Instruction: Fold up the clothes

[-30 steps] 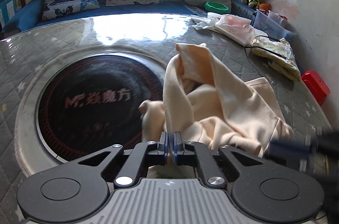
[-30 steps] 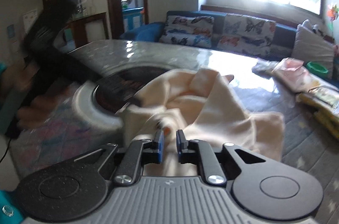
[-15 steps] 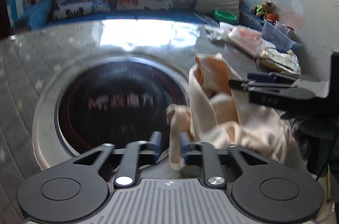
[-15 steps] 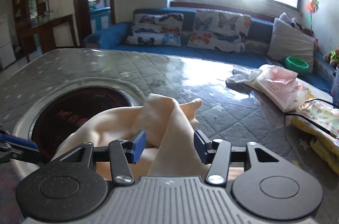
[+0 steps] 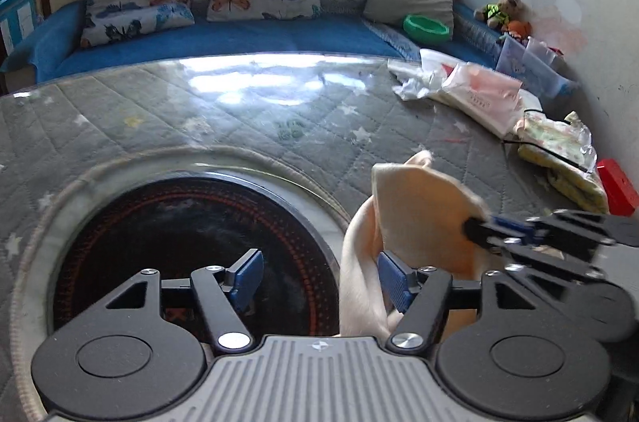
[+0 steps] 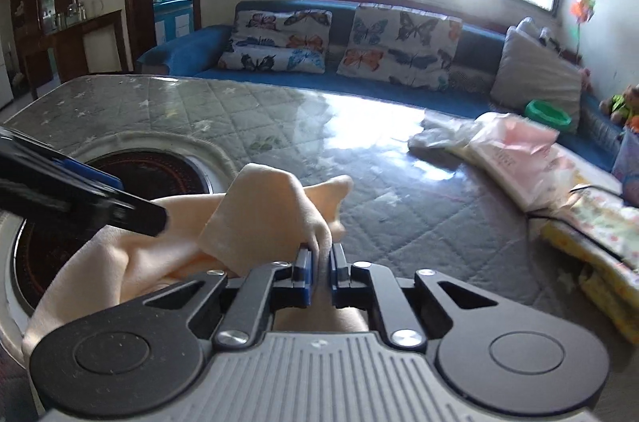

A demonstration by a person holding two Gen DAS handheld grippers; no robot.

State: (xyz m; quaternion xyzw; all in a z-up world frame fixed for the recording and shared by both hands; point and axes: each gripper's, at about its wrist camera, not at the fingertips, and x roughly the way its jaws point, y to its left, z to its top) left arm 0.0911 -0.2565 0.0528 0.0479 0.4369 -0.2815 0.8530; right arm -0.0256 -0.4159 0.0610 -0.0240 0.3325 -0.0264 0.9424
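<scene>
Right claw (image 6: 318, 272) pinching a fold of the cream cloth (image 6: 255, 218), jaws nearly pressed together with fabric bunched between the blue pads. Left claw (image 5: 319, 278) spread wide, holding nothing; right-hand pad just beside a hanging edge of cloth (image 5: 415, 218), touching or not, cannot tell. Seen from the left wrist view, right claw (image 5: 479, 232) gripping the cloth high on its right side.

Cloth crumpled, lifted in a peak, rest trailing down toward the near edge of the tabletop (image 6: 399, 158), partly over the rim of the dark round inset (image 5: 191, 222). No clear corner or hem visible in the bundle.

Risks, as judged:
- Single grip only. Small pinch of soft fabric; a tug or shake likely to slip it out.
- Left claw closing on the wrong layer, or on several layers at once, so the cloth fails to spread flat.
- Trailing part catching on the inset rim, or sliding off the near edge.
- Two claws close together: a collision possible on the next reach.
- Bags (image 6: 507, 150) at right near enough to snag if the cloth is swung wide.
</scene>
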